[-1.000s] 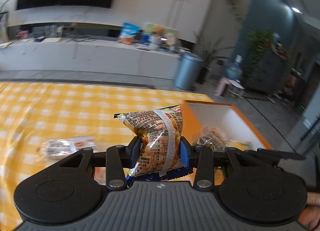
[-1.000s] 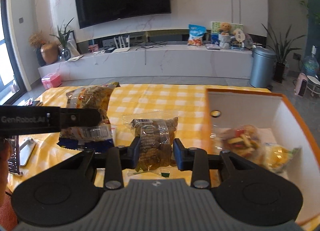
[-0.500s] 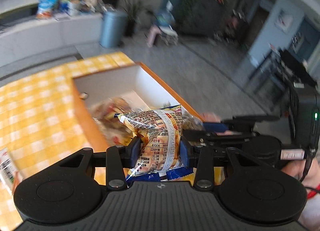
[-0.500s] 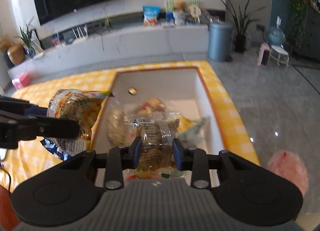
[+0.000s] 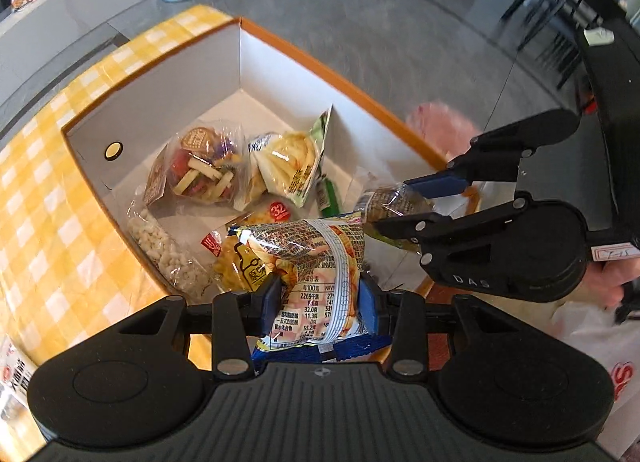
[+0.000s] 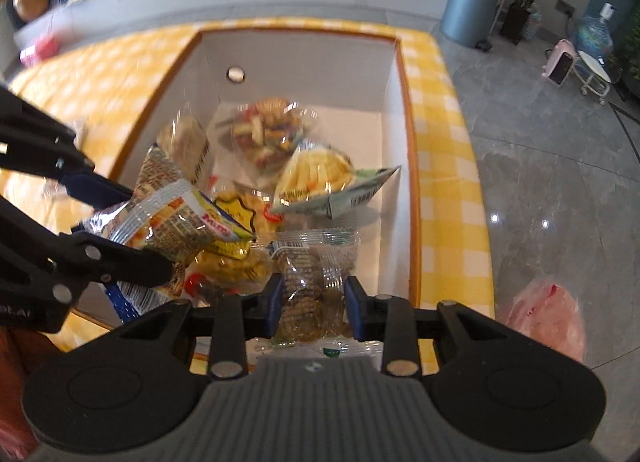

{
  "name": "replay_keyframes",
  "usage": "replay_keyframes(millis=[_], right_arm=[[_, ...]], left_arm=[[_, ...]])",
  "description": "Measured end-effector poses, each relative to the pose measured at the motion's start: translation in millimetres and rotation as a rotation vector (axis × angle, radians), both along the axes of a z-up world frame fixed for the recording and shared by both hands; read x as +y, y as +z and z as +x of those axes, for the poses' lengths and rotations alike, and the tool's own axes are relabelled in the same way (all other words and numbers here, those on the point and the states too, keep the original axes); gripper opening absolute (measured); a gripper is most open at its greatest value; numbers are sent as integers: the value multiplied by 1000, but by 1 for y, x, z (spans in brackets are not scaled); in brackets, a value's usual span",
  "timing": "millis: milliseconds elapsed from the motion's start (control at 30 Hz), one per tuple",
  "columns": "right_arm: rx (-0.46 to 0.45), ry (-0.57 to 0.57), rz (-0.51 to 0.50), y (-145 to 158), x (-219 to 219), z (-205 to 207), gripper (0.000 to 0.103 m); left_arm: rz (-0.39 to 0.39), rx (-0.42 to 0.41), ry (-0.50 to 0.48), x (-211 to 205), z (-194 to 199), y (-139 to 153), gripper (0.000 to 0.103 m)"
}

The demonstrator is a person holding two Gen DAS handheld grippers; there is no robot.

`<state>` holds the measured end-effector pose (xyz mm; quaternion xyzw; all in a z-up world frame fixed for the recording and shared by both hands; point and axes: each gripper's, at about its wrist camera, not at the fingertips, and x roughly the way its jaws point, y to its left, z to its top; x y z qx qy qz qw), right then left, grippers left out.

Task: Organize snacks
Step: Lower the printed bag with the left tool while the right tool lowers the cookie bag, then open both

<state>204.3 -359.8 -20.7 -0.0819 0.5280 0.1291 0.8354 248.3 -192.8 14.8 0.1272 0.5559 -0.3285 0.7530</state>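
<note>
My left gripper (image 5: 320, 300) is shut on a printed orange-and-silver snack bag (image 5: 320, 262), held over the near end of an orange-rimmed white box (image 5: 280, 37). My right gripper (image 6: 314, 304) is shut on a clear packet of brown biscuits (image 6: 316, 282), also above the box (image 6: 396, 109). In the left wrist view the right gripper (image 5: 394, 197) comes in from the right with the biscuit packet (image 5: 386, 201) beside my bag. In the right wrist view the left gripper (image 6: 116, 221) enters from the left holding the printed bag (image 6: 172, 221). Several snack packs lie in the box.
In the box lie a bag of mixed colourful snacks (image 5: 204, 169), a yellow crisps bag (image 5: 292, 165) and a clear pack of white puffs (image 5: 164, 250). The yellow checked tablecloth (image 5: 44, 229) surrounds the box. A grey bin (image 6: 472, 1) and pink bag (image 6: 548, 314) are on the floor.
Both grippers swung from above the tablecloth to over the box and tilted steeply downward, each still holding its packet. They have also come closer together.
</note>
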Motion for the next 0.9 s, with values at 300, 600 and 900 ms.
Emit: replay_keyframes(millis=[300, 600, 900], right_arm=[[96, 51, -71, -21, 8, 16, 31], [105, 65, -107, -21, 13, 14, 32], [41, 70, -24, -1, 18, 1, 37]], left_arm=[[162, 24, -76, -20, 5, -25, 46], [215, 5, -79, -23, 3, -29, 49], [112, -81, -6, 0, -11, 6, 55]])
